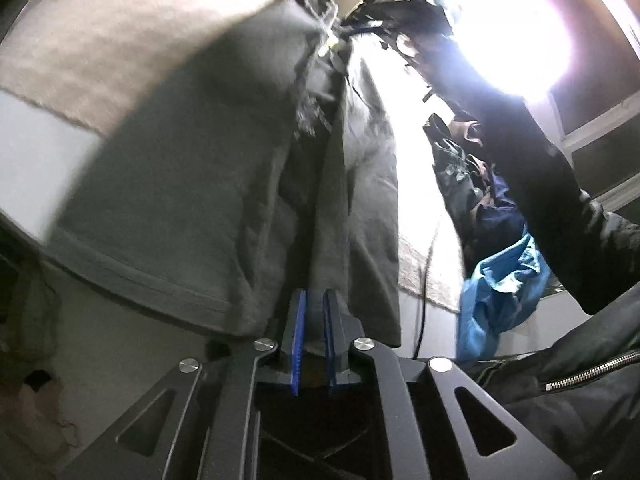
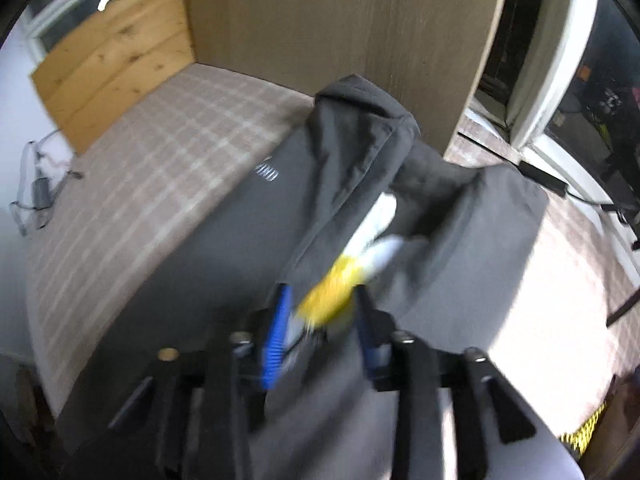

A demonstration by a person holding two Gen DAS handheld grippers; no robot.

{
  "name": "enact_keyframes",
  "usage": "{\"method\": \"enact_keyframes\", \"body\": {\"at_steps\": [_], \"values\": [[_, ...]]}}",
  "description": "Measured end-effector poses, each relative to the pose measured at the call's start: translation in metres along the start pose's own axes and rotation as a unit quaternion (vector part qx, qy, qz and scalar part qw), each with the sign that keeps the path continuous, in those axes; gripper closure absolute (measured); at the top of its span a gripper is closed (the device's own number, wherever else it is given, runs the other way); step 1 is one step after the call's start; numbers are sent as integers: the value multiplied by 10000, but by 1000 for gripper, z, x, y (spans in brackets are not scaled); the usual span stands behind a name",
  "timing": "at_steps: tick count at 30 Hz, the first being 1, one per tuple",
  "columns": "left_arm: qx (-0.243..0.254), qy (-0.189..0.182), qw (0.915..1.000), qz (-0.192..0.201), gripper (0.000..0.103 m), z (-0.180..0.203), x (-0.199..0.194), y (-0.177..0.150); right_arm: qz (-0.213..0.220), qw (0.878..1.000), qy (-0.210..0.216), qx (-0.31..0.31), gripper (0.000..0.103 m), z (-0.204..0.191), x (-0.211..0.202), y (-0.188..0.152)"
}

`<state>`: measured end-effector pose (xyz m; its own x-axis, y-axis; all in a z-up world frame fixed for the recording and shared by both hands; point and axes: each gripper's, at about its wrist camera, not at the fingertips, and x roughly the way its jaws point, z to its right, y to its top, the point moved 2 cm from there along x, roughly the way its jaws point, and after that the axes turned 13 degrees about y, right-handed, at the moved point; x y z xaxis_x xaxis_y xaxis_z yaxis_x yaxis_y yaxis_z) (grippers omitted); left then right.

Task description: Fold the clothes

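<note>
A dark grey garment stretches from my left gripper up to its far end. The left gripper's blue pads are shut on the garment's near edge. In the right wrist view the same grey garment lies over a plaid bed, its top part bunched and lifted. My right gripper grips that bunch, and a yellow and white patch shows between its blue pads. The jaws stand fairly wide around the thick cloth, and this view is blurred. A person's black sleeve reaches in from the right.
The bed's beige plaid cover spreads left and right of the garment. A wooden headboard and a tall wood panel stand behind. A blue cloth and a pile of dark clothes lie to the right. A cable lies at the bed's left edge.
</note>
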<state>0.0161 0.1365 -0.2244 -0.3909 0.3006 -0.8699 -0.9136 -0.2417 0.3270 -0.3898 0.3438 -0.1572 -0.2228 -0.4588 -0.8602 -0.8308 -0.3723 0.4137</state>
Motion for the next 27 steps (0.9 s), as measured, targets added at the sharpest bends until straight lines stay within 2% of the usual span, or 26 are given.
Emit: {"method": "enact_keyframes", "body": {"at_steps": [2,4,6,8,9,11,12,15,16,18,22,24,25,27], "values": [[214,129,9996,112,79,10,-6,1,-69,9999,82,-57,67,-3,-6,-9],[725,325,9967,189,69,29,-4,2,-137,9997,165,-115,67,-7,-12,-18],[1253,675,9896,203,67,44,5,2,-249,9993,244,-140,67,-10,-12,-29],[1458,948,9846,194,67,47,14,3,-389,9989,254,-117,67,-8,-8,-41],[1435,1023,9842,163,70,43,19,5,-450,9986,274,-84,67,-9,-7,-49],[1248,1003,9871,-6,92,31,23,8,-485,9982,355,32,67,-12,-12,-64],[1077,958,9895,-61,95,23,22,10,-498,9979,416,90,67,-14,-15,-73],[712,687,9951,-91,95,3,11,14,-420,9932,1086,80,67,-44,-43,-117],[703,628,9955,-80,95,1,8,14,-421,9907,1296,-5,67,-61,-54,-140],[831,577,9948,-90,95,0,2,13,-415,9882,1460,-202,67,-92,-70,-183],[1138,579,9917,-178,90,-4,-11,14,-280,9862,1555,-489,67,-157,-95,-286],[1289,603,9898,-111,85,-11,-18,21,-210,9848,1648,-515,67,-183,-97,-323],[1385,629,9883,-67,80,-16,-22,25,-156,9854,1565,-655,67,-197,-95,-338],[1577,711,9849,-87,79,-25,-22,37,-129,9891,1187,-865,67,-210,-89,-351]]}}
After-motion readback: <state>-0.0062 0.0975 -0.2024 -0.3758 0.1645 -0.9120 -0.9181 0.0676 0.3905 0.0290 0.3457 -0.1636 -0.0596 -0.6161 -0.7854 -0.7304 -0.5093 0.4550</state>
